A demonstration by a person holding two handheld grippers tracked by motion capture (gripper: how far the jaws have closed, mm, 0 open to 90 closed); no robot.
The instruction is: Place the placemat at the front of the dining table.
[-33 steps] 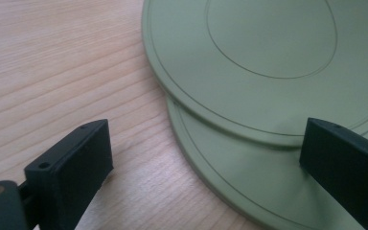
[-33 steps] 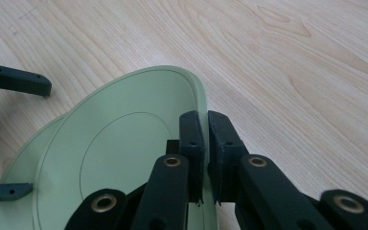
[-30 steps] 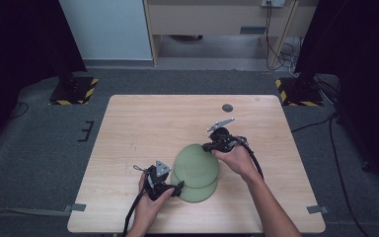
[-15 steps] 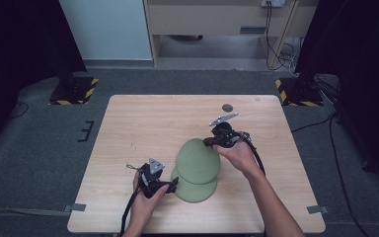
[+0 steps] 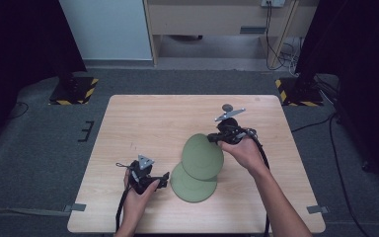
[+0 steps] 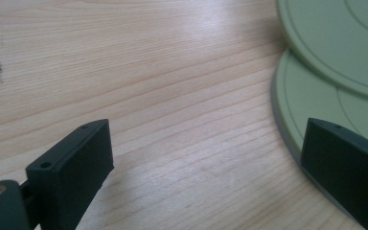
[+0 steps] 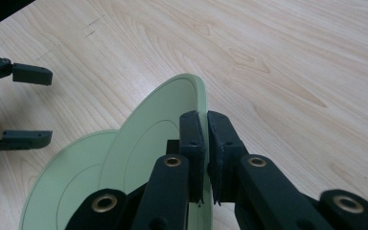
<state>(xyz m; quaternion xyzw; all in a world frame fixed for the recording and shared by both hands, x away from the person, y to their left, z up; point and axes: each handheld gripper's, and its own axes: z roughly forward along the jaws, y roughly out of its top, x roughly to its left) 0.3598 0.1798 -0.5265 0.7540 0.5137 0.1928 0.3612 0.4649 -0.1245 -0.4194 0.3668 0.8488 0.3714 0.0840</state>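
1. The right claw (image 7: 206,158) was clamped on the rim of the upper green plate (image 5: 203,155), its jaws pinched nearly together with the thin edge between them.
2. That plate was tilted up on edge: the held far rim was raised, and the near rim leaned down toward the lower green plate (image 5: 193,183), which lay flat on the table (image 5: 143,123). Whether the two plates touched at the low edge I cannot tell.
3. The left claw (image 5: 164,178) stood wide open and held nothing, resting low over the wood just to the left of the lower plate; in the left gripper view one jaw overlapped that plate's rim (image 6: 287,120) while the other sat over bare table.
4. The relation that matters: the lower plate lay directly ahead of the left claw's opening, so the left hand was the nearer one to it, while the right hand carried the upper plate above and beyond it.
5. My judgement is that the raised plate would need to clear the flat one before being moved aside.
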